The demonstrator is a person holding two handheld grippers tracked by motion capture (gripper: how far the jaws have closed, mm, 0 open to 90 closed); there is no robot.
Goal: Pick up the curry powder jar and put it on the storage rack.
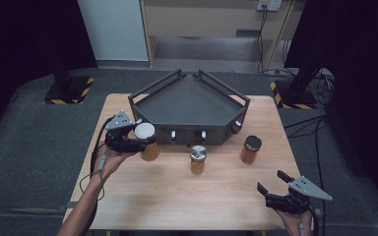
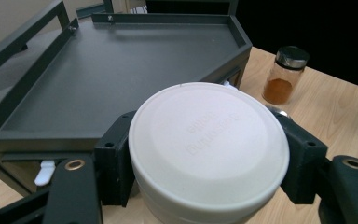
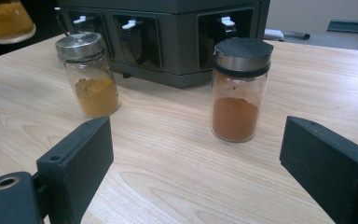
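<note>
My left gripper (image 1: 145, 143) is shut on a white-lidded jar of yellow-orange powder (image 1: 147, 142) and holds it above the table, just in front of the dark grey tray rack's (image 1: 189, 105) left corner. In the left gripper view the white lid (image 2: 209, 149) sits between the two black jaws, with the rack's shelf (image 2: 116, 70) beyond it. My right gripper (image 1: 270, 183) stands open low at the table's near right, jaws apart with nothing between them. In the right gripper view a black-lidded jar of red-brown powder (image 3: 239, 88) stands ahead, and the held jar's bottom (image 3: 4, 21) hangs at top left.
A silver-lidded jar of yellow powder (image 1: 198, 160) stands mid-table in front of the rack. The black-lidded jar (image 1: 250, 150) stands to its right. The rack has white clips (image 3: 130, 23) in its front openings. Cables trail from both grippers.
</note>
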